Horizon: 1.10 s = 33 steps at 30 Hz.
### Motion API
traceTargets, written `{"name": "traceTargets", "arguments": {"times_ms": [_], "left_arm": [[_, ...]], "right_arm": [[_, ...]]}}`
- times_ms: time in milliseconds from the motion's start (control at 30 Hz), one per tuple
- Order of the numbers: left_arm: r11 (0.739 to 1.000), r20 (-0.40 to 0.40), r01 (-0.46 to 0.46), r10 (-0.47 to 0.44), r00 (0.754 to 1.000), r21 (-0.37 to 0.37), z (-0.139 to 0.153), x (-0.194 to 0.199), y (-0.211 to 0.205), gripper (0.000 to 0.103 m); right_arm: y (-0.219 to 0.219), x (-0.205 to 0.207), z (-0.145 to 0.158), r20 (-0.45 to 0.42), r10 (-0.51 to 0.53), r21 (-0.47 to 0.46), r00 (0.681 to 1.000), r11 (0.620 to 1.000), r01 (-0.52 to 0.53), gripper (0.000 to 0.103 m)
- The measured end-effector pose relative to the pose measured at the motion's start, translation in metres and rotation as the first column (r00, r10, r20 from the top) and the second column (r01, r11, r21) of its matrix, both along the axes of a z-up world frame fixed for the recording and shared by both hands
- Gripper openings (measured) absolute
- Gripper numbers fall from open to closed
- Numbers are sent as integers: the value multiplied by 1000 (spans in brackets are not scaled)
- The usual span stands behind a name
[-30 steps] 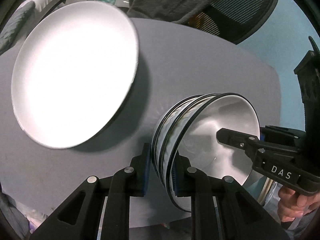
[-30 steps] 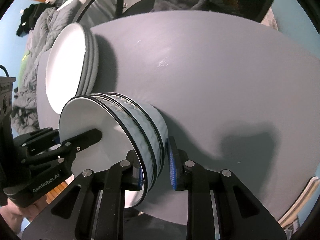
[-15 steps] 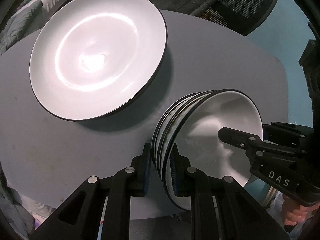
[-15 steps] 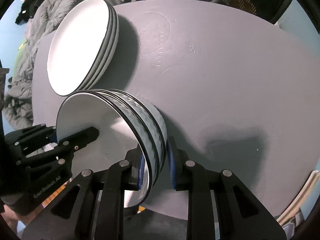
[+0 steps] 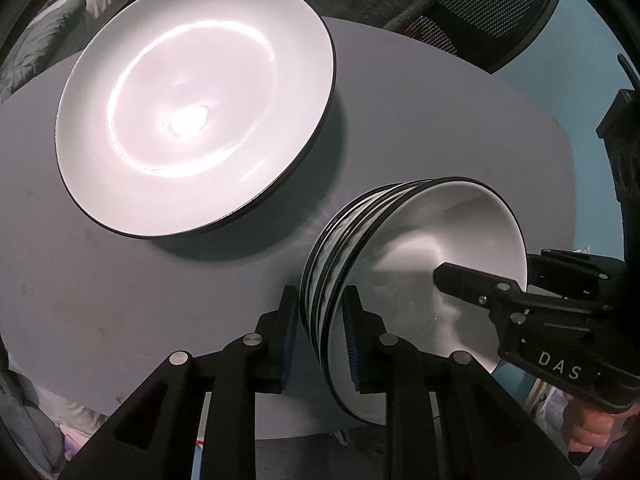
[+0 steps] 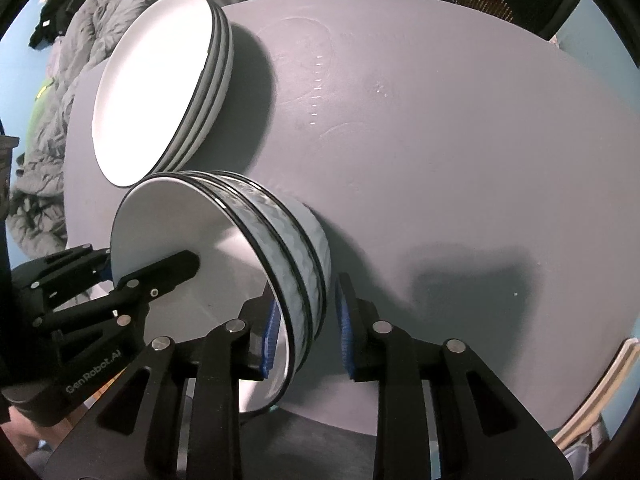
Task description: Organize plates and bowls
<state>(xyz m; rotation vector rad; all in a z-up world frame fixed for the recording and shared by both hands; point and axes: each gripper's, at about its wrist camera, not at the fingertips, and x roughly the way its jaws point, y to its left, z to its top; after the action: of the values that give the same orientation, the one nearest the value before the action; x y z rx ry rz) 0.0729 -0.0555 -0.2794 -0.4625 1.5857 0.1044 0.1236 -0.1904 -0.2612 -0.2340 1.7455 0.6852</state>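
We find a stack of bowls (image 5: 404,280) resting on the grey round table (image 5: 120,280), in the lower right of the left wrist view and lower left of centre in the right wrist view (image 6: 256,256). The bowls are nested, white inside with dark rims and a rippled pale outer wall; we count three rims in the right wrist view.

The left gripper (image 5: 320,340) straddles the near rim of the stack, one blue-padded finger outside and one inside the top bowl. Its jaws have just been opening, with the rim between them; a narrow gap shows on the outer side, and the pads no longer press.

The right gripper (image 6: 306,328) straddles the opposite rim in the same manner. Its jaws have likewise just been opening with the rim between them, and clear daylight shows between the outer pad and the bowl wall.

A stack of plates (image 5: 192,120) sits in the upper left of both views (image 6: 160,92), just beside the bowls; whether the two stacks touch we cannot tell. A hand (image 5: 588,424) grips the right gripper's handle at the lower right edge of the left wrist view. An office chair (image 5: 492,20) stands beyond the table at the upper right.
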Motion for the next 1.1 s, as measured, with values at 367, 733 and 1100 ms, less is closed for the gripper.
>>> {"name": "traceTargets", "arguments": {"times_ms": [367,733,1100], "left_arm": [[998,2,-11,11,1000,-60,-1,-1,5,24],[996,15,-23,24,1000,-84,-1,-10,13,19],[993,-13,-60,59,998,-99,0,-34,27,19]], "right_arm": [[1,-3,0,-6,-55,0,998,999,55,29],[-5,-7,9,6,-49,-10,999,999,50,17],[-3,-14,4,-18,-39,2,999,999,39,17]]}}
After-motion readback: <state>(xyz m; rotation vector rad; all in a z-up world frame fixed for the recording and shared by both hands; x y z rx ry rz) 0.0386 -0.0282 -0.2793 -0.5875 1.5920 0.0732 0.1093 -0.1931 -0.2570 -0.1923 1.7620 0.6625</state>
